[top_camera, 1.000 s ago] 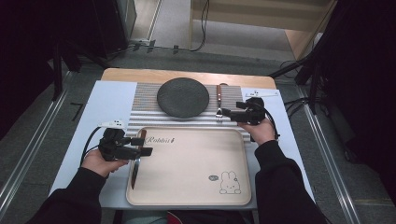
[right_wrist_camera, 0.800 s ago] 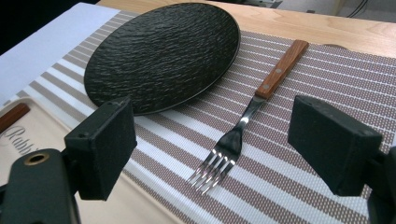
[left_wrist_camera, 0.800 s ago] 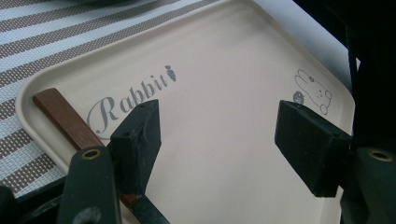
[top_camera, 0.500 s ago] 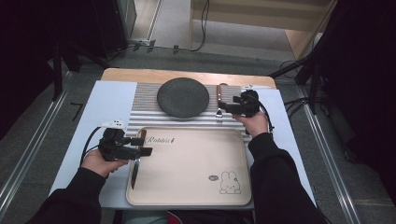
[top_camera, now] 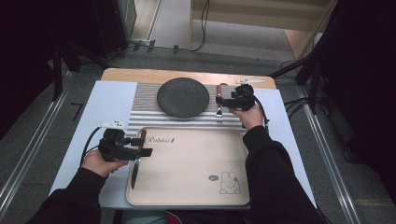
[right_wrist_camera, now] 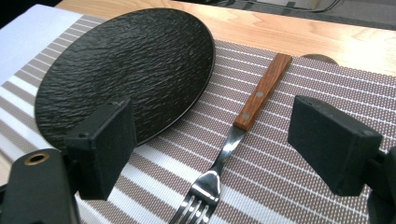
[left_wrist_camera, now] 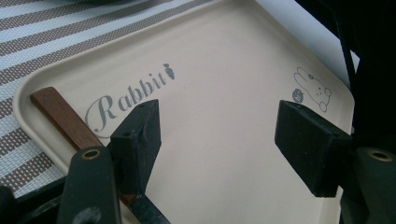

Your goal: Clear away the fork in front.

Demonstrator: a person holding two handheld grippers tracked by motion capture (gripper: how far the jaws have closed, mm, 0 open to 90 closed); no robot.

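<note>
A wooden-handled fork (top_camera: 218,103) lies on the striped mat (top_camera: 144,109) just right of a black round plate (top_camera: 183,97). My right gripper (top_camera: 223,100) hovers over the fork, jaws open. In the right gripper view the fork (right_wrist_camera: 243,116) lies below and between the open jaws of my right gripper (right_wrist_camera: 212,112), untouched, with the plate (right_wrist_camera: 126,65) to the left. My left gripper (top_camera: 145,146) stands open over the left edge of the beige tray (top_camera: 196,186). A wooden-handled knife (top_camera: 136,161) lies in the tray; its handle (left_wrist_camera: 60,116) runs under one jaw of my left gripper (left_wrist_camera: 215,116).
The tray (left_wrist_camera: 224,60) bears a "Rabbit" print and a small rabbit drawing (top_camera: 228,181). The mat lies on a pale blue sheet (top_camera: 107,100) over a wooden table (top_camera: 140,74). Dark stands and cables ring the table.
My right gripper has moved away from the person and a little left, coming over the fork beside the plate. The left gripper and the knife have stayed put.
</note>
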